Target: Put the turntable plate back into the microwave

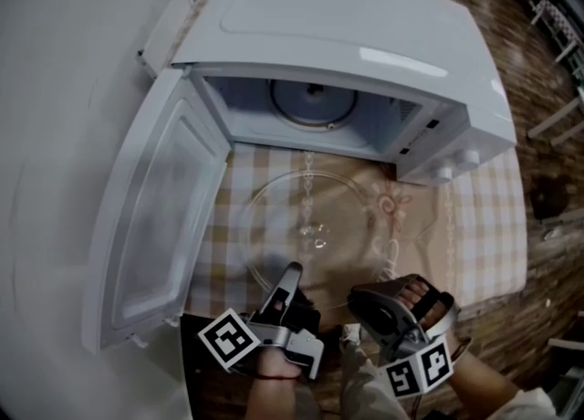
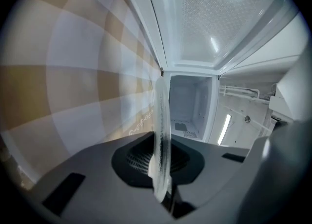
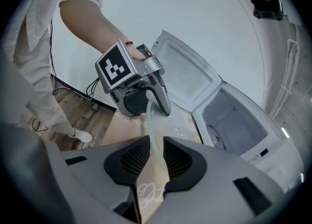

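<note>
The clear glass turntable plate (image 1: 310, 222) lies on the checked tablecloth in front of the open microwave (image 1: 365, 35). My left gripper (image 1: 290, 274) is at the plate's near left rim. In the left gripper view that rim (image 2: 161, 130) stands edge-on between the pads, and the left gripper (image 2: 163, 172) is shut on it. My right gripper (image 1: 394, 288) is at the near right rim. The rim (image 3: 153, 133) runs through the right gripper (image 3: 155, 162), whose jaws stand apart with cloth showing in the gap. The left gripper (image 3: 151, 105) shows across the plate in the right gripper view.
The microwave door (image 1: 155, 217) hangs wide open to the left of the plate. The cavity floor (image 1: 310, 103) shows a round recess with a hub. Control knobs (image 1: 452, 167) sit on the right front. The table's near edge (image 1: 493, 290) drops to wood flooring.
</note>
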Action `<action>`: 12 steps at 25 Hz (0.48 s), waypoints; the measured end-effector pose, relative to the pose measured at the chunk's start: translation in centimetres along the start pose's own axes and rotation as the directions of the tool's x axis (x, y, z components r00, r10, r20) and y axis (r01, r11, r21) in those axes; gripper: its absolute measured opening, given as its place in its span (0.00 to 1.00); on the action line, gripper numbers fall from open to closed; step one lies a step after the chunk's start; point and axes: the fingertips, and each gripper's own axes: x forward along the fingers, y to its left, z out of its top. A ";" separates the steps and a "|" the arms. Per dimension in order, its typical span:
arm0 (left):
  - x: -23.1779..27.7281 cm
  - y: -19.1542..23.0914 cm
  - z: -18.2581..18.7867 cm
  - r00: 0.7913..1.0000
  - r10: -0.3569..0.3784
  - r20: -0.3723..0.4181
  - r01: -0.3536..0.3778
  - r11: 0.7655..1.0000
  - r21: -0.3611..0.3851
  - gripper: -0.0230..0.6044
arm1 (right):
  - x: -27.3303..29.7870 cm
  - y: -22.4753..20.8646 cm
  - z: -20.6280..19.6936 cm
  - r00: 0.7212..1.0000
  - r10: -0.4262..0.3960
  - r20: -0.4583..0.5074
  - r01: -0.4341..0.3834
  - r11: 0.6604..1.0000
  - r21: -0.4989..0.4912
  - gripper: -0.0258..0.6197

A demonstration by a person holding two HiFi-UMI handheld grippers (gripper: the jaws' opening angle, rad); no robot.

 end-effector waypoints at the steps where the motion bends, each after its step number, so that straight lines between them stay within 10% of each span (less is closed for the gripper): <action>1: 0.0 0.0 0.0 1.000 0.001 0.001 -0.001 1.000 -0.008 0.07 | -0.4 0.1 -0.3 1.000 -0.007 -0.015 0.007 1.000 0.001 0.20; 8: 0.1 0.0 -0.1 1.000 -0.004 0.004 0.004 0.999 -0.034 0.07 | -3.3 -2.3 -3.0 0.995 -0.039 -0.094 0.063 0.961 0.269 0.22; 12: 0.1 0.2 -0.2 1.000 0.003 0.006 -0.003 0.999 -0.046 0.07 | -3.0 -1.7 -3.1 0.982 -0.069 -0.177 0.079 0.996 0.048 0.22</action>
